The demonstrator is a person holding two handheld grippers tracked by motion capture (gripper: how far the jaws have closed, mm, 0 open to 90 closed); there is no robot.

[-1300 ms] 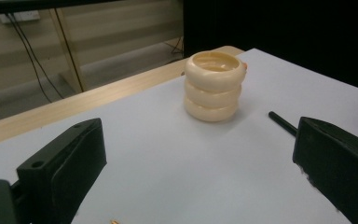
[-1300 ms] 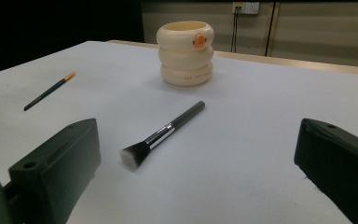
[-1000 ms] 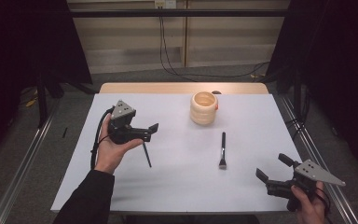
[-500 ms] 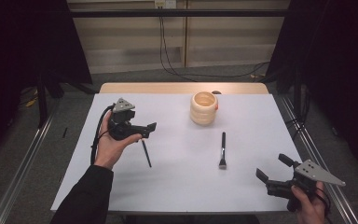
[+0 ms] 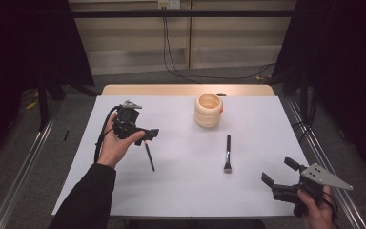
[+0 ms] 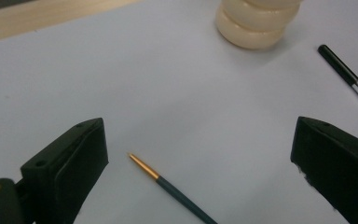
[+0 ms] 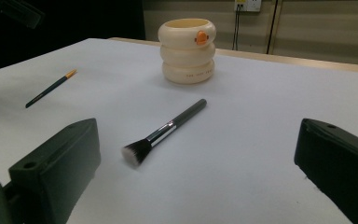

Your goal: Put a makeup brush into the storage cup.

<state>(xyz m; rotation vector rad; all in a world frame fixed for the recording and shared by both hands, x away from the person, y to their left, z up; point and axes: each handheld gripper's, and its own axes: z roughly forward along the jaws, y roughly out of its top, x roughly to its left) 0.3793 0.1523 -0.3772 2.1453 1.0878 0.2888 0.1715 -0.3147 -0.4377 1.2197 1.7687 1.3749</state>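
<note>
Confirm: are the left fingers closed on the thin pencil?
No: the left gripper fingers stand wide apart, with the thin pencil lying untouched between them.

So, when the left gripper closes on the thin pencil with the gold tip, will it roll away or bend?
The thin pencil looks round and slim, so a push from one jaw would probably roll it across the smooth white table. It looks straight and stiff, so probably no bending. The left gripper stands open around it.

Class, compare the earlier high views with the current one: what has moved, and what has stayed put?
The left gripper has shifted slightly toward the table's far left, staying open above the thin brush. Nothing was grasped or released. The right gripper stayed open at the near right corner; the makeup brush and the cream holder have not moved.
</note>
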